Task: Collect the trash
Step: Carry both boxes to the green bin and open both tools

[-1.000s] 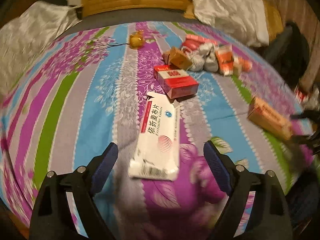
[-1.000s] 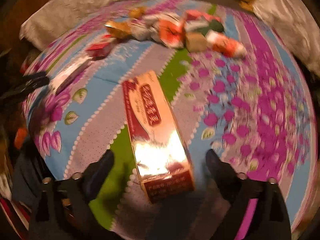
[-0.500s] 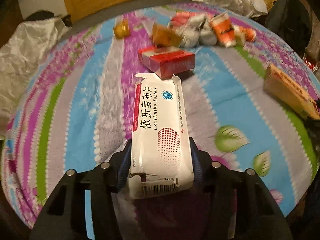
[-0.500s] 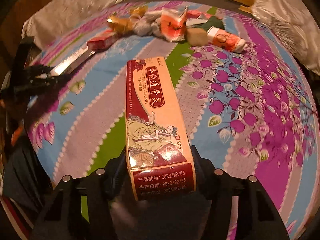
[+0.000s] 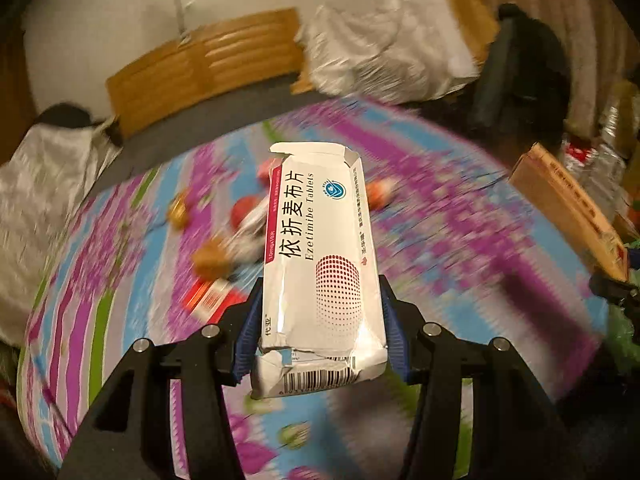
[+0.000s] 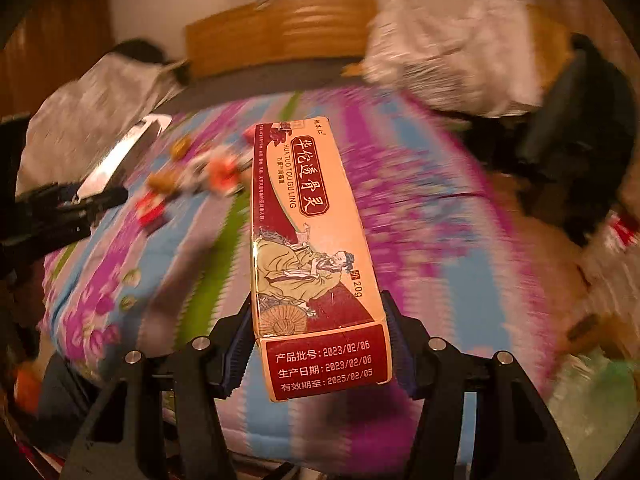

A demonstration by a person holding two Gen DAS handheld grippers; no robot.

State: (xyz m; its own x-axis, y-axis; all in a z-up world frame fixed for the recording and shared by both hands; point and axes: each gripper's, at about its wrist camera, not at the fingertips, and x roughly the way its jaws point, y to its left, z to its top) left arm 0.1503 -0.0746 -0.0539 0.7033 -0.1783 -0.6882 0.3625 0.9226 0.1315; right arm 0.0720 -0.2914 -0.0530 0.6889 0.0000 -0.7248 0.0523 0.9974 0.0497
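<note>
My left gripper (image 5: 320, 332) is shut on a white Ezetimibe tablet box (image 5: 320, 256) with a torn near end, held up off the bed. My right gripper (image 6: 316, 340) is shut on an orange and dark red Hua Tuo ointment box (image 6: 308, 240), also lifted clear of the bed. The orange box shows at the right edge of the left wrist view (image 5: 568, 208). The white box shows at the left of the right wrist view (image 6: 120, 156). More trash lies in a blurred pile on the bedspread (image 5: 228, 236), with a red and white packet (image 5: 208, 296) nearest.
The bed has a striped floral spread (image 5: 460, 232) and a wooden headboard (image 5: 204, 68). White bedding (image 5: 384, 56) is heaped at the back right, grey bedding (image 5: 44, 172) at the left. A dark chair (image 5: 520, 68) stands at the right. A green bag (image 6: 592, 396) shows at lower right.
Both grippers closed on their boxes and have lifted them off the bed. The views tilted up and are blurred from motion.
</note>
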